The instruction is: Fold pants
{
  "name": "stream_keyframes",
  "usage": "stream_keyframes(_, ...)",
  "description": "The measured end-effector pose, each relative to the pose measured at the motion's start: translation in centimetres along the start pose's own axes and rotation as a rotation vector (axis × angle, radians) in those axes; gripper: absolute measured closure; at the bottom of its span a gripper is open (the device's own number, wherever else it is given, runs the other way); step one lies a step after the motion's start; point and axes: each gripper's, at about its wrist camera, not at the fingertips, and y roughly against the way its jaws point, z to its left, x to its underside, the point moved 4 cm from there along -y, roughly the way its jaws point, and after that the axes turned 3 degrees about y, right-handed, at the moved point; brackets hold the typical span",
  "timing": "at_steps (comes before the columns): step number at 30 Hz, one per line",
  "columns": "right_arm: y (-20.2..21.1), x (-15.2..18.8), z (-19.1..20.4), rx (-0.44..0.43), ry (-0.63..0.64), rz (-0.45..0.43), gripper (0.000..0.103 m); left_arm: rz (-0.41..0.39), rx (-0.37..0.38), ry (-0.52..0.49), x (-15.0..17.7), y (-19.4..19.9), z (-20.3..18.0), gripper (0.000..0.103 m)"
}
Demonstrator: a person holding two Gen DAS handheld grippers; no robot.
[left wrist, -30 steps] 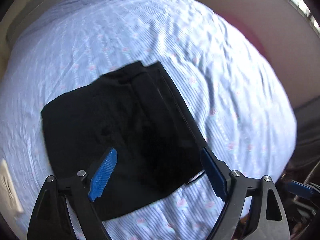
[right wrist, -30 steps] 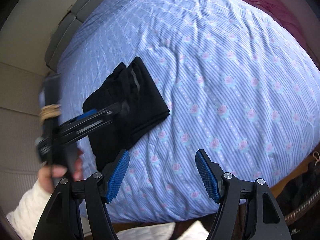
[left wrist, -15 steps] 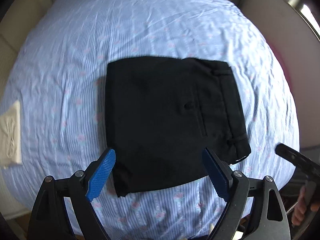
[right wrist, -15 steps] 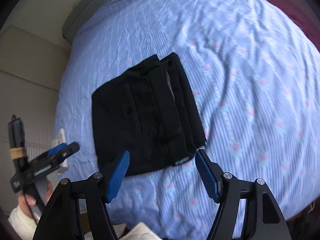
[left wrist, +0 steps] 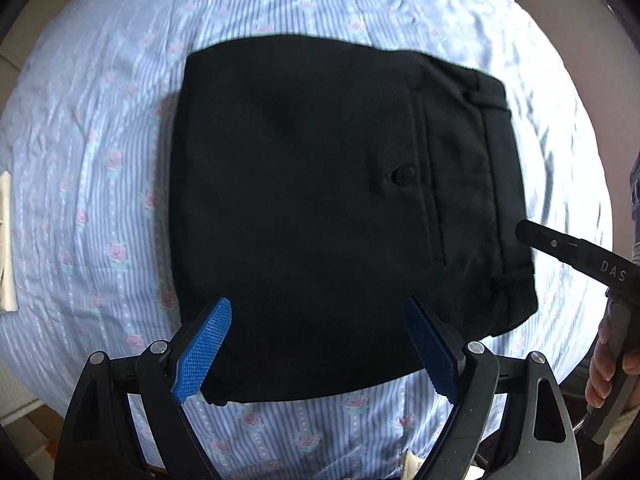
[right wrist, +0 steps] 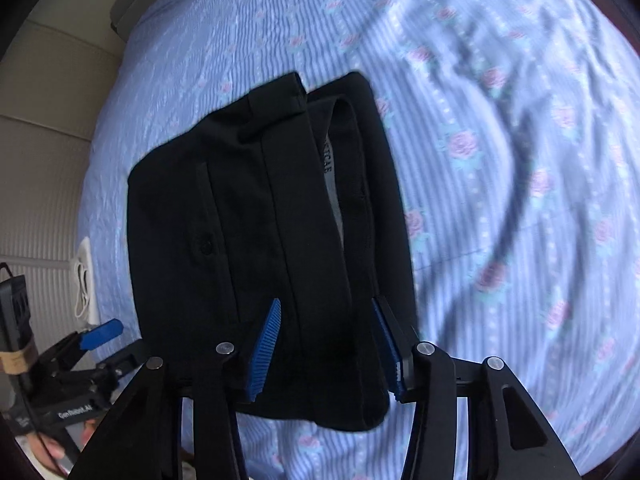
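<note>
Black pants (left wrist: 320, 200) lie folded into a compact rectangle on a blue striped, rose-printed bedsheet (left wrist: 100, 160). The waistband end with its back-pocket button faces right in the left wrist view. My left gripper (left wrist: 316, 308) points straight down over the near edge of the fold, open, with nothing pinched. My right gripper (right wrist: 326, 306) hangs over the waistband end of the pants (right wrist: 248, 220). Its jaws are closing with the waistband fabric between them, and the pads do not visibly press on it. One finger of the right gripper (left wrist: 560, 246) shows beside the waistband in the left wrist view.
The sheet (right wrist: 520, 200) is rumpled to the right of the pants. A cream-white object (left wrist: 6, 240) lies at the bed's left edge. A beige wall (right wrist: 48, 120) stands beyond the bed. A person's hand (left wrist: 608, 364) holds the right gripper's handle.
Both grippers have dropped closer to the pants. The right one has swung from the bare sheet to over the waistband end, and its jaws have narrowed. The left jaws stay wide.
</note>
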Motion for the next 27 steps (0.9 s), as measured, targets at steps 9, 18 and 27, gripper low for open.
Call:
stream_keyframes(9,1.2,0.1,2.9,-0.103,0.028,-0.022,0.070,-0.005,0.012,-0.031,0.5,0.5,0.2,0.015)
stream_keyframes(18,-1.4,-0.5,2.2,-0.050,-0.020,0.022,0.095,-0.017,-0.005,-0.059,0.5,1.2,0.2,0.015)
stream_keyframes(27,1.5,-0.3,-0.9,-0.005,-0.095,-0.071,0.100,-0.014,0.001,-0.060,1.2,1.6,-0.9,0.015)
